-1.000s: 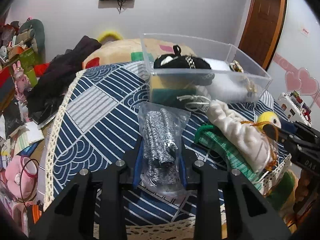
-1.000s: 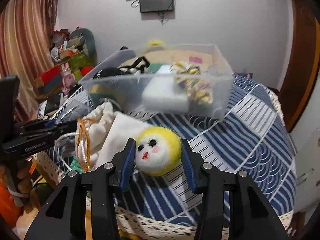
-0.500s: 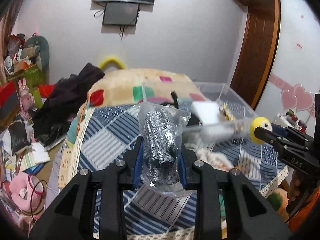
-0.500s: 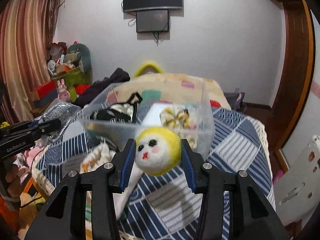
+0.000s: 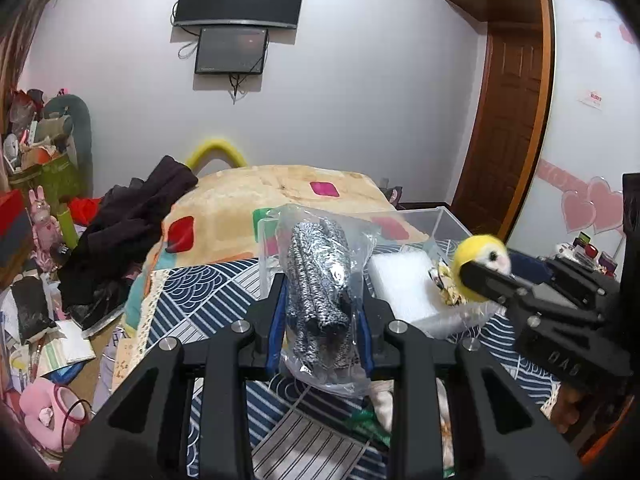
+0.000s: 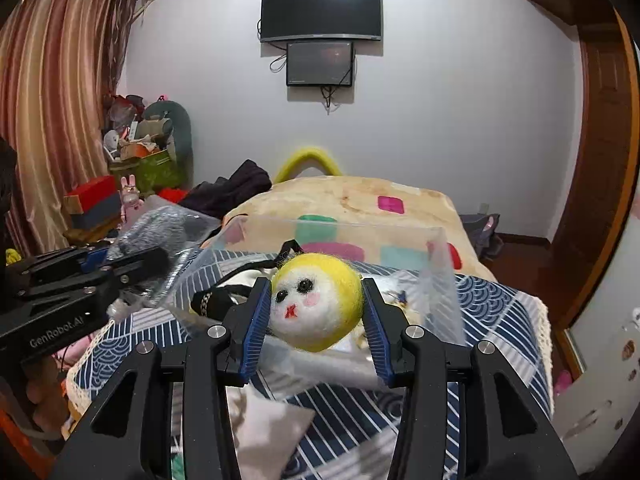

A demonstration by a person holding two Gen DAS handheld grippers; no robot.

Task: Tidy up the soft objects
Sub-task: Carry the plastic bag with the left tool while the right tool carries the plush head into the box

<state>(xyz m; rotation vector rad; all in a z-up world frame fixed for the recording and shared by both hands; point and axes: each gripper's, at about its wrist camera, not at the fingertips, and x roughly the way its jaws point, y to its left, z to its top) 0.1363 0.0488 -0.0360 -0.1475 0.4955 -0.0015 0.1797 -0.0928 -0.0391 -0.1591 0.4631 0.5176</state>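
Observation:
My left gripper (image 5: 320,312) is shut on a clear plastic bag of grey knitted fabric (image 5: 320,284), held in the air in front of the clear plastic box (image 5: 448,220). My right gripper (image 6: 316,312) is shut on a yellow and white felt ball with a face (image 6: 316,300), held just before the box's near wall (image 6: 436,280). In the left wrist view the ball (image 5: 480,264) and right gripper show at the right. The box holds a white foam block (image 5: 404,280) and a black item (image 6: 216,300).
The box stands on a blue and white patterned cloth (image 6: 492,308). A cream blanket with coloured squares (image 5: 280,196) lies behind it, with dark clothes (image 5: 132,224) at its left. Clutter and toys (image 5: 36,208) fill the left floor. A wooden door (image 5: 508,128) stands at the right.
Both grippers have risen from the cloth with their objects and come up toward the box; the cream pouch and green fabric on the cloth have dropped low in view.

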